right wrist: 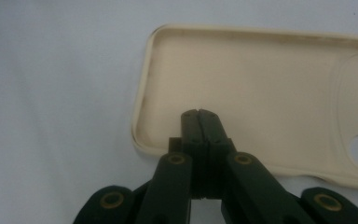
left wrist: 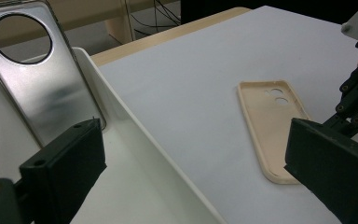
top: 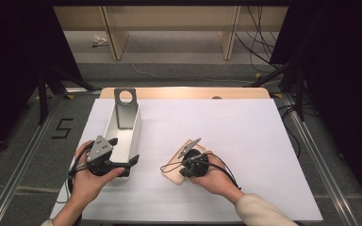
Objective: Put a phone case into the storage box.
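Note:
A beige phone case lies hollow side up on the white table cover. My right gripper is shut, with nothing between its jaws, and its tips sit over the inside of the case near one short end. A silver phone back with a round hole leans upright in the far end of a white tray. My left gripper is open wide at the tray's near end. One jaw is inside the tray and the other outside its right wall.
The white cover lies on a wooden table whose far edge shows. Black stand legs flank the table on both sides. Cables run across the floor behind it.

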`<action>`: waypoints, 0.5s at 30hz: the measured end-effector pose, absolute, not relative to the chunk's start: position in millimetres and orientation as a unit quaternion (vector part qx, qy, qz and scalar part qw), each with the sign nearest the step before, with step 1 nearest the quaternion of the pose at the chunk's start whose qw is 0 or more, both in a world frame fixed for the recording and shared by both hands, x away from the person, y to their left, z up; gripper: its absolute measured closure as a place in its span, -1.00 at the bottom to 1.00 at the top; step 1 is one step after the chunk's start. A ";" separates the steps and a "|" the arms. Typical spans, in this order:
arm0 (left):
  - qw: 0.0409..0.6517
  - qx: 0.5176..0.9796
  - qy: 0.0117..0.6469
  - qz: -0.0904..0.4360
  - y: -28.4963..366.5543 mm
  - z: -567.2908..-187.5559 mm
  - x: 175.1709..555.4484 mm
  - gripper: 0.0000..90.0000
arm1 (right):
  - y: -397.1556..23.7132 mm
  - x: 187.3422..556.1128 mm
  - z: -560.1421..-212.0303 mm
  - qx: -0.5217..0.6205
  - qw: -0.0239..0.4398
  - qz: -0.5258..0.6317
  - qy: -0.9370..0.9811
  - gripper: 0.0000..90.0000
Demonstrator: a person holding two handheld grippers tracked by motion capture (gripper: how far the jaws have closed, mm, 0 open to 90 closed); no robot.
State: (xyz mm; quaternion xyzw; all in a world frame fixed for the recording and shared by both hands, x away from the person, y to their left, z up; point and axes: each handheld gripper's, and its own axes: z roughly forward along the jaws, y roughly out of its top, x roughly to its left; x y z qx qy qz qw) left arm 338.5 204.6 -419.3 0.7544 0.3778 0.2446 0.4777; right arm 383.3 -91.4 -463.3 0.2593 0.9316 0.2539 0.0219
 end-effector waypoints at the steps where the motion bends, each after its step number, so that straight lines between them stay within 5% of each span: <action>1: 0.478 0.754 0.378 0.245 204.5 -419.4 338.5 -0.90 | -91.5 383.5 -462.9 0.259 0.021 0.251 0.932 1.00; 15: 0.479 0.755 0.375 0.244 203.4 -418.5 337.1 -0.90 | -106.3 381.4 -458.2 0.239 0.019 0.209 0.948 1.00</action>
